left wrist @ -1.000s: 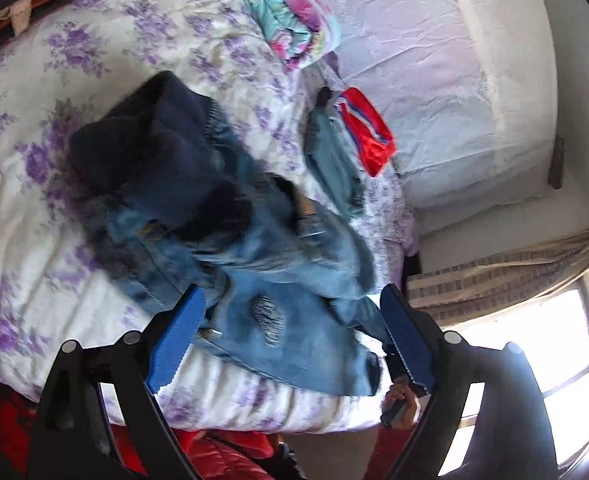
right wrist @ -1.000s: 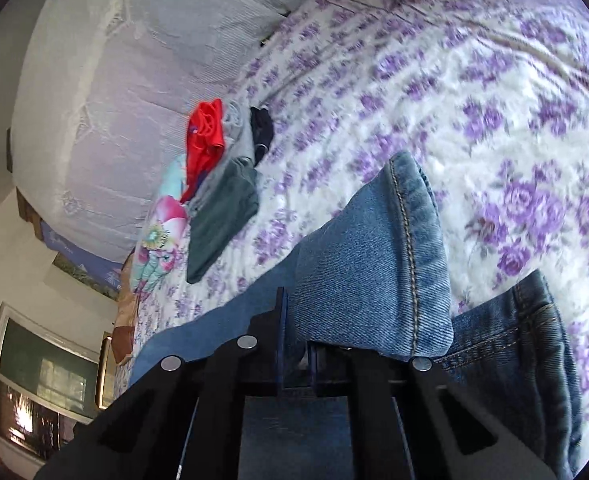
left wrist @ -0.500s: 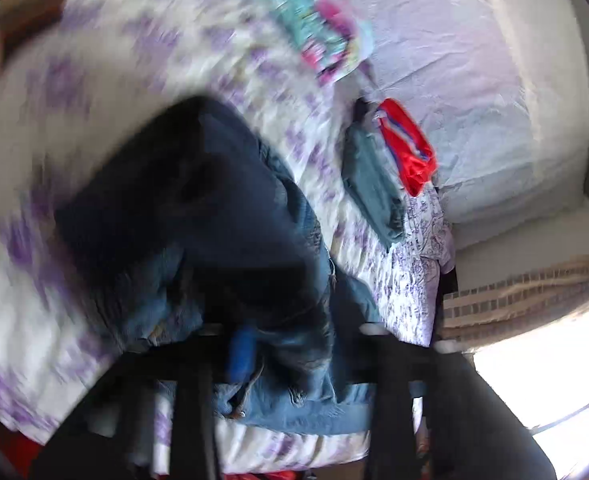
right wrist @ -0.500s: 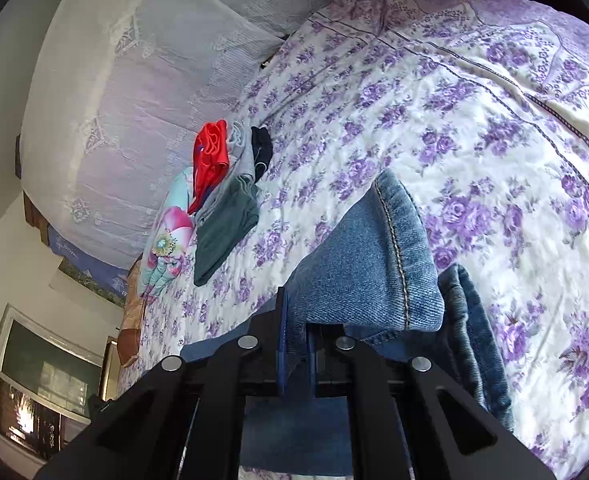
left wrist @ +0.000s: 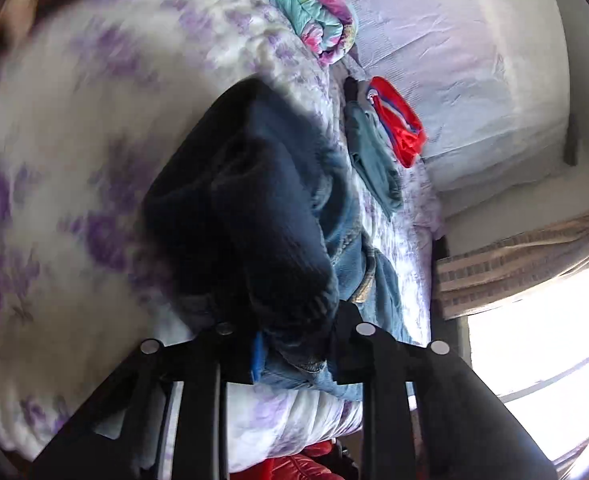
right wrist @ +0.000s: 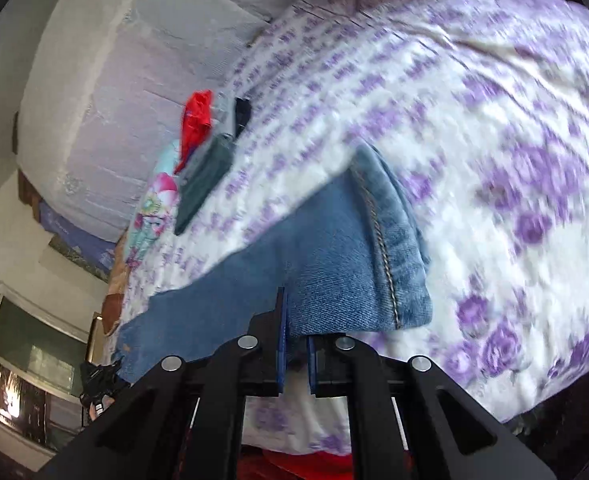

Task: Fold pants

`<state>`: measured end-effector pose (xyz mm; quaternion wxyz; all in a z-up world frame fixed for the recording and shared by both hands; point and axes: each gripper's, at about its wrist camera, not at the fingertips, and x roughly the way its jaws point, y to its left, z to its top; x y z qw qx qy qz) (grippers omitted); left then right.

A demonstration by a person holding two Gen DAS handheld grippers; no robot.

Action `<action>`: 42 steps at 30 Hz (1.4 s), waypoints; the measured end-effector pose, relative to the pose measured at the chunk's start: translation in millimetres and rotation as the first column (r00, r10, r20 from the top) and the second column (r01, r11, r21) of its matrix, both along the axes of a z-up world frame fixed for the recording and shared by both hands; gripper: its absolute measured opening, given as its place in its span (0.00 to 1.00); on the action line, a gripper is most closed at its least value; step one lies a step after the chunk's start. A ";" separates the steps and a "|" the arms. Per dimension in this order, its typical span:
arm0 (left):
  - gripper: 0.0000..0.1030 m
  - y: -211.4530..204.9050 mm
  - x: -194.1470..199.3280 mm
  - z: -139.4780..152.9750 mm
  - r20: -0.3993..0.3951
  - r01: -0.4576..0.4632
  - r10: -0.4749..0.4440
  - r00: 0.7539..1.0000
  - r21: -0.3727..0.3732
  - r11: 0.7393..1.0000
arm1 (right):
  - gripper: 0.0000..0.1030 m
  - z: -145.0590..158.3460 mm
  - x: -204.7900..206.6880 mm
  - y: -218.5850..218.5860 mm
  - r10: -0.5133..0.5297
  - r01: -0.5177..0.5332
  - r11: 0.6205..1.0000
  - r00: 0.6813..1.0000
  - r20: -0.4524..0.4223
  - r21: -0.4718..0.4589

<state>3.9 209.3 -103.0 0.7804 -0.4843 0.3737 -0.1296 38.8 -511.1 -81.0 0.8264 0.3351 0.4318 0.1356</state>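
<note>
Denim, blue and thick, makes up the pants (right wrist: pixel 334 264) that lie bunched on the floral bedspread (right wrist: pixel 514 120) near the edge of the bed; in the left wrist view the same garment shows as a crumpled heap with a dark, shadowed fold rising over paler blue cloth. The right gripper (right wrist: pixel 294 344) has its jaws pressed nearly together on the cloth just behind a stitched hem; that leg end drapes forward from the pinch and curls over itself. The left gripper (left wrist: pixel 294 360) stands with its jaws drawn in on a thick wad of the pants; the cloth fills the gap between them, so I judge it a pinch on several layers at once. Such fabric should handle as fairly heavy and limp yet stiff at the seams; it will sag between two holds and drag on the bedspread rather than slide. Hems and side seams look the best places to grip, since doubled stitching resists slipping out; a hold on a single loose layer would likely let the rest fall away. A pile of small folded clothes, red (left wrist: pixel 398 128) and teal (left wrist: pixel 374 164), sits well apart toward the headboard (left wrist: pixel 474 80); a rolled turquoise blanket (left wrist: pixel 314 8) lies beyond it. Both views are blurred, so finer creases cannot be read.
</note>
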 end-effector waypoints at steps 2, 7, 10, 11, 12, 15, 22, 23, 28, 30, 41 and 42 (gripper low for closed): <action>0.22 4.7 -7.5 5.0 0.015 0.002 -0.002 1.000 -0.021 1.000 | 0.07 -24.5 2.7 -12.2 -0.027 0.029 0.993 0.999 -0.026 0.117; 0.24 -4.0 -19.6 35.2 0.023 -0.011 0.008 1.000 0.159 0.987 | 0.08 12.1 5.4 -5.0 -0.015 0.010 0.998 0.997 0.077 0.057; 0.26 -10.2 -31.3 48.3 0.048 -0.048 0.037 0.998 0.247 0.968 | 0.08 49.9 13.7 7.4 0.016 -0.017 1.000 0.987 0.158 0.002; 0.27 -11.0 -34.9 51.6 0.055 -0.067 0.054 0.997 0.276 0.959 | 0.08 60.6 18.2 10.5 0.025 -0.024 1.000 0.984 0.178 -0.010; 0.28 -10.5 -35.9 51.9 0.058 -0.074 0.060 0.997 0.288 0.955 | 0.08 71.1 22.2 13.9 0.035 -0.032 0.999 0.978 0.205 -0.019; 0.28 -4.5 -51.2 53.2 0.061 -0.112 0.098 0.993 0.315 0.943 | 0.08 76.5 28.0 14.1 0.039 -0.031 0.999 0.971 0.237 -0.036; 0.28 -0.7 -81.2 76.9 0.086 -0.169 0.147 0.985 0.386 0.907 | 0.11 -31.8 11.9 -41.9 -0.045 0.033 0.968 0.998 0.043 0.250; 0.28 -5.7 -81.3 83.6 0.100 -0.163 0.134 0.986 0.391 0.906 | 0.14 -24.8 9.1 -43.4 -0.056 0.044 0.970 0.997 0.044 0.237; 0.61 -58.8 -60.3 118.0 0.182 -0.086 0.004 0.983 0.447 0.890 | 0.31 25.3 -12.6 -52.3 -0.190 0.193 0.981 0.974 0.123 -0.010; 0.62 -82.2 -41.8 115.6 0.171 -0.026 -0.058 0.984 0.454 0.890 | 0.31 51.8 -17.9 -37.1 -0.176 0.209 0.967 0.962 0.210 -0.148; 0.49 -157.1 18.7 40.3 0.056 0.108 -0.202 0.978 0.693 0.713 | 0.57 3.5 35.8 51.4 0.104 -0.048 0.930 0.985 0.136 -0.365; 0.47 -154.8 12.6 40.6 0.059 0.107 -0.207 0.976 0.702 0.704 | 0.51 7.1 33.0 54.1 0.101 -0.037 0.917 0.985 0.142 -0.398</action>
